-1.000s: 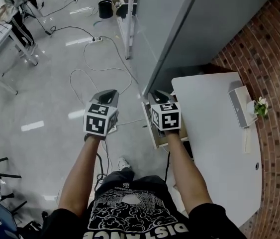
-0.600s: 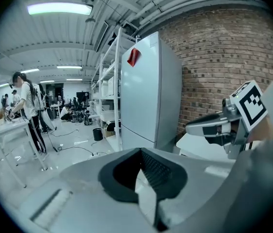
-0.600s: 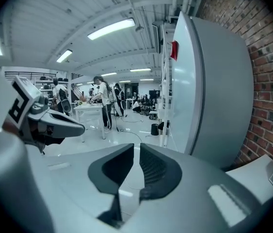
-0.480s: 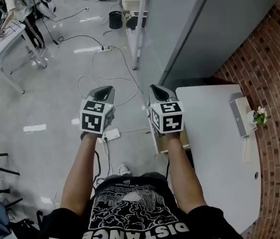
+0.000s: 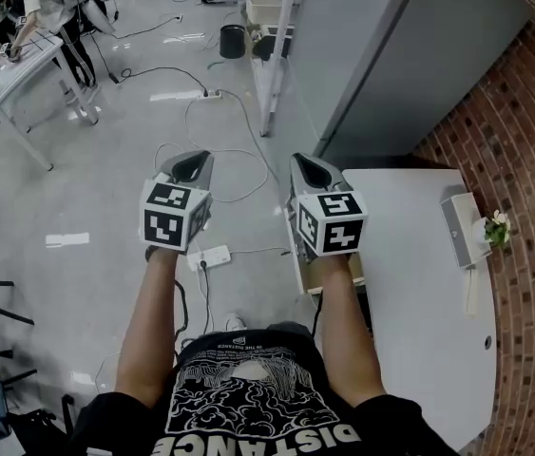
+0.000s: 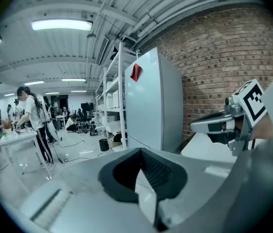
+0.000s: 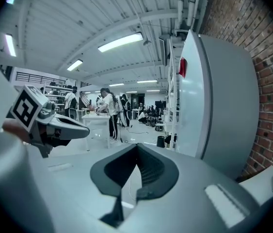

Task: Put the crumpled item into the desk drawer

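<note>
My left gripper hangs shut over the floor, left of the desk, with nothing in it; its jaw tips meet. Above the open desk drawer, my right gripper is shut and empty. Its jaws have just been closing with nothing between them. The drawer sticks out from the left side of the white desk, mostly hidden under my right hand. Both grippers point forward, side by side and a little downward. No crumpled item shows in any view.
A tall grey cabinet stands ahead of the desk, with a brick wall on the right. A white box and a small flower sit at the desk's far edge. A power strip and cables lie on the floor.
Both grippers have risen and look larger in the head view. The right one has lifted away from the drawer.
</note>
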Demonstrator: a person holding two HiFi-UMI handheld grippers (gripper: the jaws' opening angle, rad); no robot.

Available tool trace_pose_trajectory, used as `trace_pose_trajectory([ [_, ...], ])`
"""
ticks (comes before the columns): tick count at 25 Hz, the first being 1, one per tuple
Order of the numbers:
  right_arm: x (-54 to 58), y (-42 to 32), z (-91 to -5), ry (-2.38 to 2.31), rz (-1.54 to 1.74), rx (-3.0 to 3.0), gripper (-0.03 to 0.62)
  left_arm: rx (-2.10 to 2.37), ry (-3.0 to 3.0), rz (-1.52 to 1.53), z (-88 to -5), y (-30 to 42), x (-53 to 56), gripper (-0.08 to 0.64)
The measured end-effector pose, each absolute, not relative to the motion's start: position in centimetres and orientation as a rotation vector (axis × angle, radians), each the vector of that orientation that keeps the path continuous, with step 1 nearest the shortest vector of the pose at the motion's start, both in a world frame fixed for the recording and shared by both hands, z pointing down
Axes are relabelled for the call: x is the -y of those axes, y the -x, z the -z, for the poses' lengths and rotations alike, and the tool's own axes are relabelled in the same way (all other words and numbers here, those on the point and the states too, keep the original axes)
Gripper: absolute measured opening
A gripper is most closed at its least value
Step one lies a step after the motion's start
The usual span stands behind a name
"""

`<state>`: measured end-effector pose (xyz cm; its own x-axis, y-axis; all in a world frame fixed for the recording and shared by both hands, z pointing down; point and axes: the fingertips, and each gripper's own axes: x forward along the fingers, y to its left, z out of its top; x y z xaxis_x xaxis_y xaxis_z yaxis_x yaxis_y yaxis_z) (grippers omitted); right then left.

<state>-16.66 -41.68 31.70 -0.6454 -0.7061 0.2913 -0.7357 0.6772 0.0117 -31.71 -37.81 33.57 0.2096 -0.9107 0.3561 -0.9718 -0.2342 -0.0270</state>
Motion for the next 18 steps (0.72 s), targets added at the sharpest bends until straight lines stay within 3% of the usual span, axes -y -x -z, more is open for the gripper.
trace_pose_trajectory([
  [18,40.6,17.3,-31.2,-1.194,-0.146,2.622,0.0,1.82,-2.273,-0.463,-33.3,33.5,36.2,0.002],
])
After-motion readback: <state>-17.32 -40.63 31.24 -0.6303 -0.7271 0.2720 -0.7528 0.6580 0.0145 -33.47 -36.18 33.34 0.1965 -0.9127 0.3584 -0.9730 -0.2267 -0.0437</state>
